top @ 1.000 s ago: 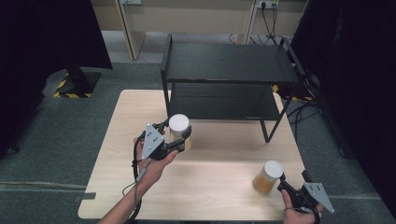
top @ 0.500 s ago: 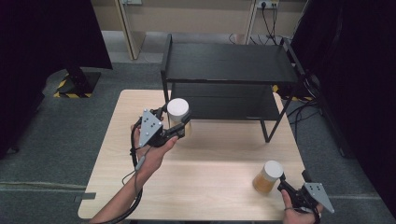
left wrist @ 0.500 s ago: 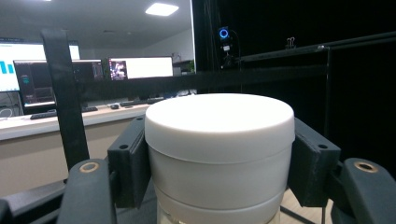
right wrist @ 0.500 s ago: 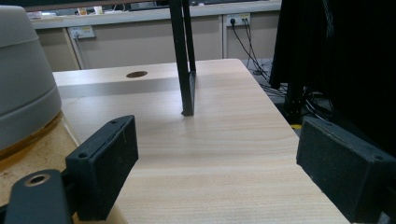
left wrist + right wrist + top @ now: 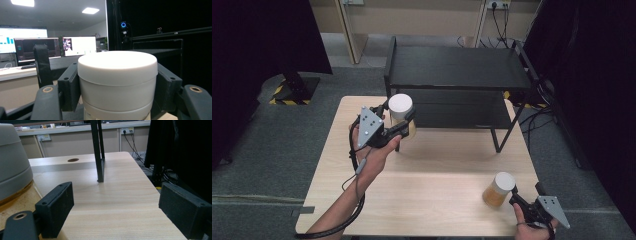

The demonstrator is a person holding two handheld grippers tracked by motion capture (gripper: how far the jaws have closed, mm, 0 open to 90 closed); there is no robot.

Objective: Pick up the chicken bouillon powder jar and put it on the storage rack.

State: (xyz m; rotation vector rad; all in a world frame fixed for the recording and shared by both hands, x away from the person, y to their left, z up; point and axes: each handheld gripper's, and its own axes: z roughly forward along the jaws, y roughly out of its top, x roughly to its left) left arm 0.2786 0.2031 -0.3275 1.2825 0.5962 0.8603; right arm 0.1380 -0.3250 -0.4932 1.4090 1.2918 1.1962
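- Right gripper [image 5: 518,201] sits at the near right corner of the table [image 5: 447,200], its jaws spread apart with only bare wood between them in the right gripper view [image 5: 112,207].
- A second jar [image 5: 498,189] with a white lid and amber contents stands on the table just beside that gripper, to its left; in the right gripper view it [image 5: 12,170] lies outside the left jaw, not between the pads.
- Farther in, the left gripper [image 5: 399,125] is held above the table by the person's left hand [image 5: 374,150], its jaws clamped on the white-lidded jar [image 5: 401,112]; the left gripper view shows both pads pressed against the jar's sides [image 5: 117,82], just under the lid.
- That jar hangs in the air just in front of the black shelf rack [image 5: 457,70], near its left post, about level with the lower shelf.
- The rack stands on the far half of the table.
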